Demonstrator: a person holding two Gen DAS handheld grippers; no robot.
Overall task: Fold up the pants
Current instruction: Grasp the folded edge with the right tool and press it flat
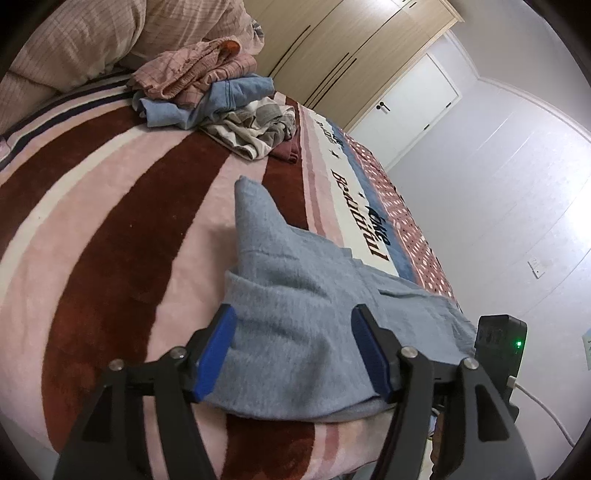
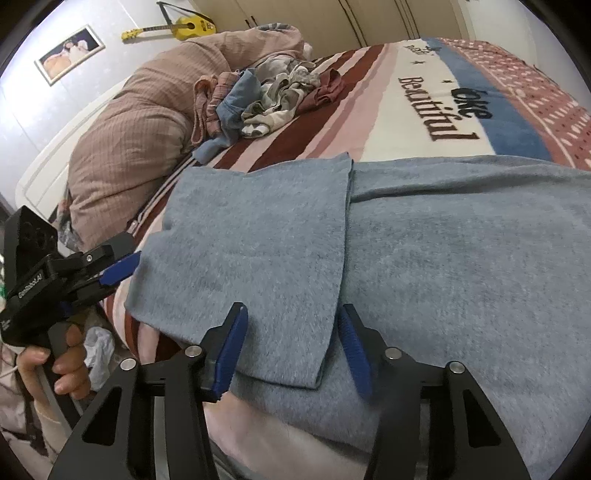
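Pants [image 2: 424, 258] in grey-blue fleece lie spread on the striped blanket [image 1: 122, 206] of the bed, close under both cameras. In the right wrist view the right tool [image 2: 291, 347] hangs just above them with its blue pads wide apart and nothing between them; a folded flap of the fabric lies on top of the rest, and its lower corner sits right between the pads. To the left in that view the left tool [image 2: 122, 267] is held by a hand [image 2: 59, 365] at the bed's edge, its blue tips at the border of the cloth. The left wrist view shows the left tool [image 1: 295, 354] released as well, its pads spread on either side of the fabric, which runs away from it to a narrow end further up the bed. Beyond, a heap of clothes [image 1: 218, 103] rests on the blanket beside a pink quilt [image 2: 140, 122]. Behind that, a yellow guitar [image 2: 177, 27] leans on the wall near a framed picture [image 2: 70, 51].
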